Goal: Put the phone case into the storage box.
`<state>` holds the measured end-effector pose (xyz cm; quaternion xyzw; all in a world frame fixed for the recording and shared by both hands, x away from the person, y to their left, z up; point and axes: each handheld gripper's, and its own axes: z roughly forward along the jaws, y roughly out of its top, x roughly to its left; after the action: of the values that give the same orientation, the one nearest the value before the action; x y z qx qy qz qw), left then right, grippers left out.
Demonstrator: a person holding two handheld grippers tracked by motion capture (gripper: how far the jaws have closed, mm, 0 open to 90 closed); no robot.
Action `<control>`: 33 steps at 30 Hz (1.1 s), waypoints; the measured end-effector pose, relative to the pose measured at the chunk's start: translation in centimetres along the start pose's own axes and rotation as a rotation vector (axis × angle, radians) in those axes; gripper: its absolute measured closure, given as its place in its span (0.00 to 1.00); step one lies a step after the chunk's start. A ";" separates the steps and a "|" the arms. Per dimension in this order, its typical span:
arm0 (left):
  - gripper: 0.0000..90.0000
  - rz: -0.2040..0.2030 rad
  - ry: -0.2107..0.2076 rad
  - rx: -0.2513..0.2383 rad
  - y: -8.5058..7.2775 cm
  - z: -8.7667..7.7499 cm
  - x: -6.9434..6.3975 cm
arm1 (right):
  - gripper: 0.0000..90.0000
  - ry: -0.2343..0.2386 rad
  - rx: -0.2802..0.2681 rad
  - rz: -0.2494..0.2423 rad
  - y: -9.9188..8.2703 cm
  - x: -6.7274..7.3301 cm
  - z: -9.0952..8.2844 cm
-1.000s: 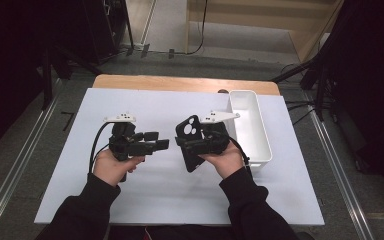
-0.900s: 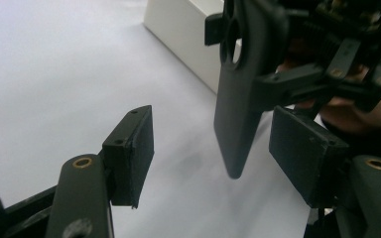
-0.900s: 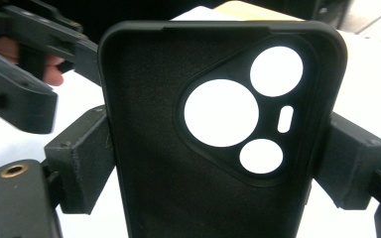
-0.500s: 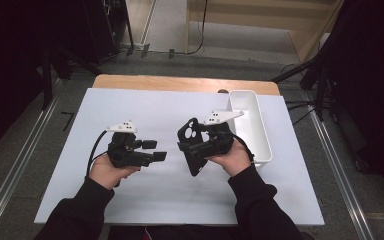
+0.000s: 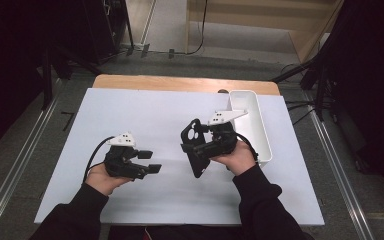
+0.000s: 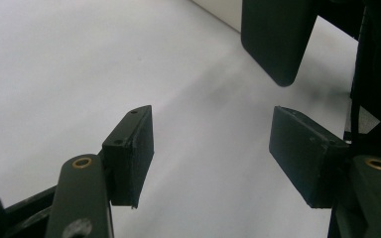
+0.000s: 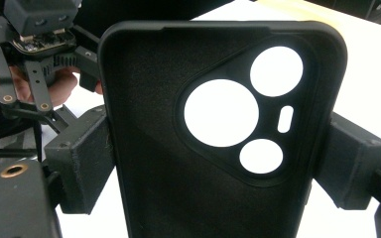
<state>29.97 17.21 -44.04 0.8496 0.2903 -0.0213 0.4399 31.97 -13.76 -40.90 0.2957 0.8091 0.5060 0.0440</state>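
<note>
the right tool (image 5: 196, 147) is clenched on a black phone case (image 5: 196, 150), one pad pressed against each long side of it. in the right gripper view the case (image 7: 178, 188) stands upright between the pads (image 7: 82, 166), its hollow inner face toward the camera, and the white desk shows through its three round lens holes and a small slot. from the high view the case hangs in the air over the middle of the desk (image 5: 145, 110), its camera end pointing away from the person and its lower end tipped down toward them. the right hand (image 5: 240, 157) holds that tool from behind.

the left tool (image 5: 150, 161) is released, its jaws spread wide with nothing between them. it sits low over the desk to the left of the case, apart from it, its jaws pointing toward the case. in the left gripper view the two pads (image 6: 129, 153) frame bare white desk (image 6: 54, 59), and the rounded lower corner of the case (image 6: 278, 39) hangs just beyond them, not touching. the left hand (image 5: 105, 177) grips the tool from below, a black cable looping out on its left.

a white tray (image 5: 260, 125) lies along the right side of the desk, just beside the right tool.
</note>
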 end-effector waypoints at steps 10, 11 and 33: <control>0.32 -0.030 0.006 0.002 -1.5 -0.4 0.3 | 0.13 0.003 0.004 0.002 0.2 -0.1 -0.6; 0.32 -0.033 0.008 0.012 -1.6 -0.4 0.4 | 0.14 0.003 0.005 0.003 0.2 -0.1 -0.7; 0.32 -0.065 0.032 0.004 -4.1 -2.0 0.7 | 0.14 -0.101 -0.014 0.049 2.3 0.4 -3.0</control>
<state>28.00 20.89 -46.00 0.8408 0.3246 -0.0226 0.4326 31.47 -15.22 -37.39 0.3403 0.7948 0.4970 0.0744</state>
